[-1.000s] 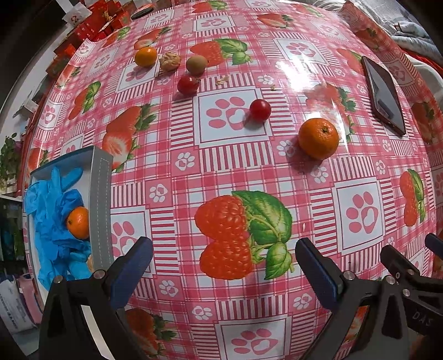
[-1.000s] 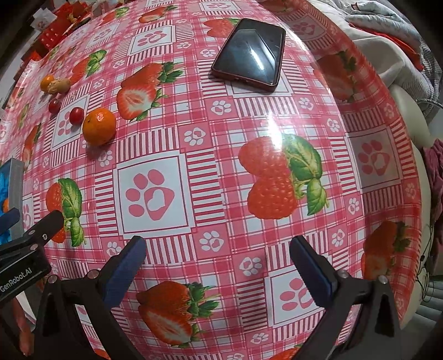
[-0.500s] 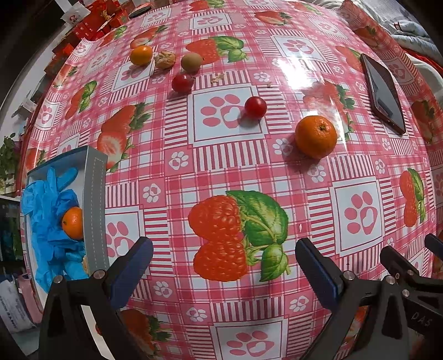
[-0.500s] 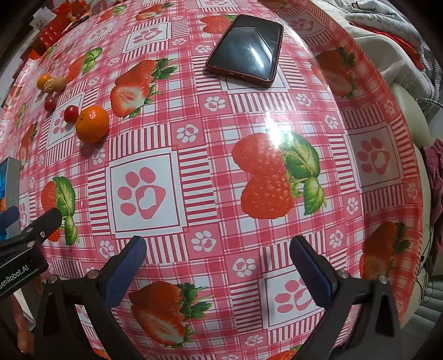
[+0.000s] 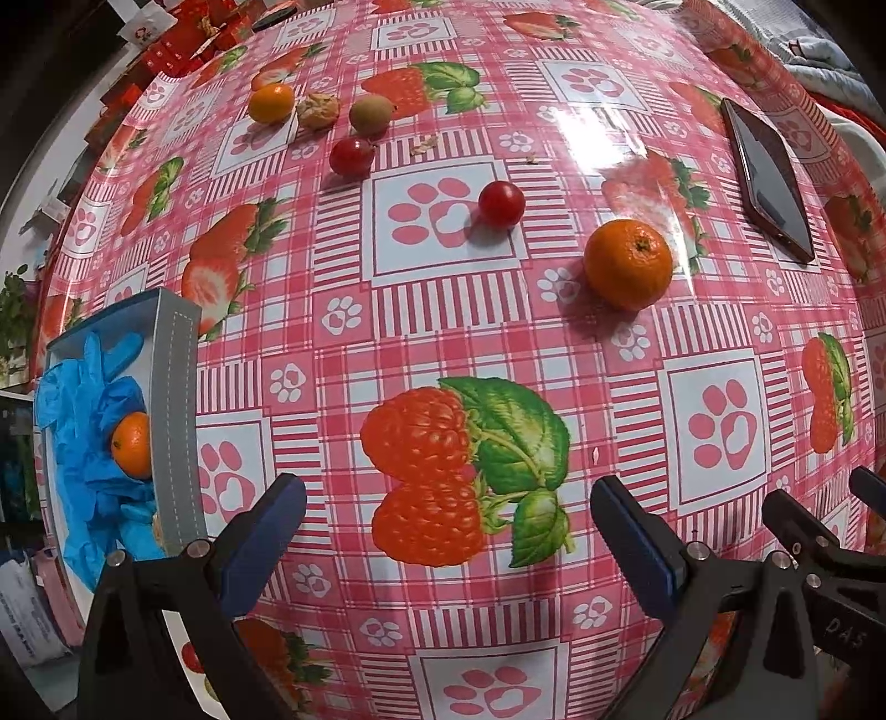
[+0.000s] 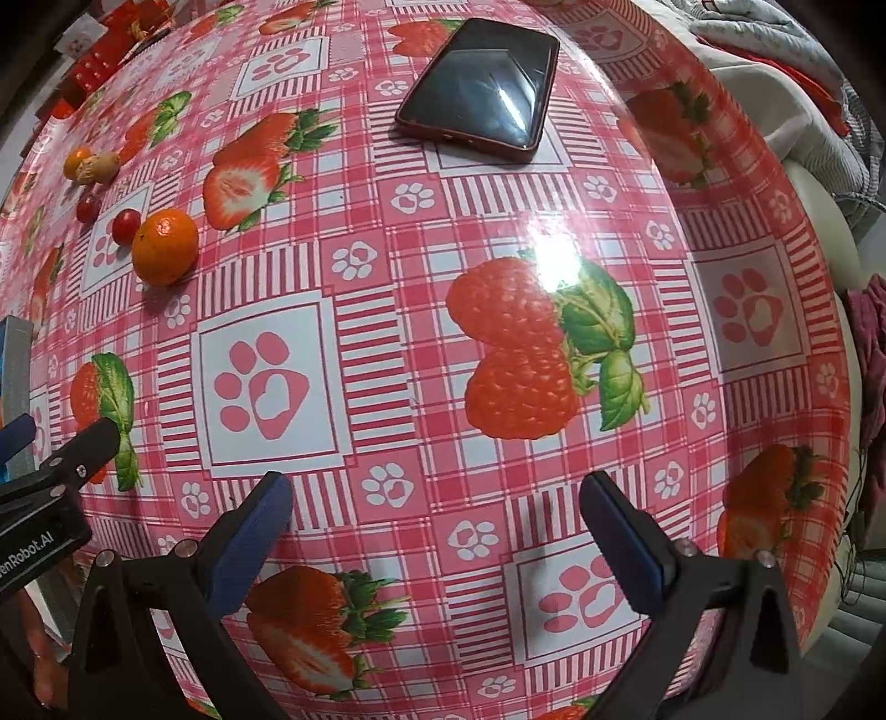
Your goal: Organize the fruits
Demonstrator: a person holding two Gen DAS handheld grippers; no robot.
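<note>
A large orange [image 5: 628, 270] lies on the strawberry tablecloth [image 5: 443, 332], also in the right wrist view [image 6: 165, 246]. Two cherry tomatoes [image 5: 501, 203] [image 5: 351, 157], a kiwi [image 5: 371, 114], a walnut [image 5: 318, 111] and a small orange [image 5: 271, 102] lie farther back. A grey box [image 5: 177, 399] at the left holds blue gloves [image 5: 88, 399] and an orange [image 5: 133, 444]. My left gripper [image 5: 446, 515] is open and empty above the cloth. My right gripper [image 6: 434, 509] is open and empty, far right of the fruit.
A dark phone [image 6: 480, 88] lies at the back right, also in the left wrist view [image 5: 769, 177]. Red boxes [image 5: 183, 33] line the far left edge. Cloth and a cushion [image 6: 819, 210] lie past the table's right edge.
Both grippers have drifted slightly; the fruit and the phone sit a little lower and closer in view. Both stay open and nothing was picked up.
</note>
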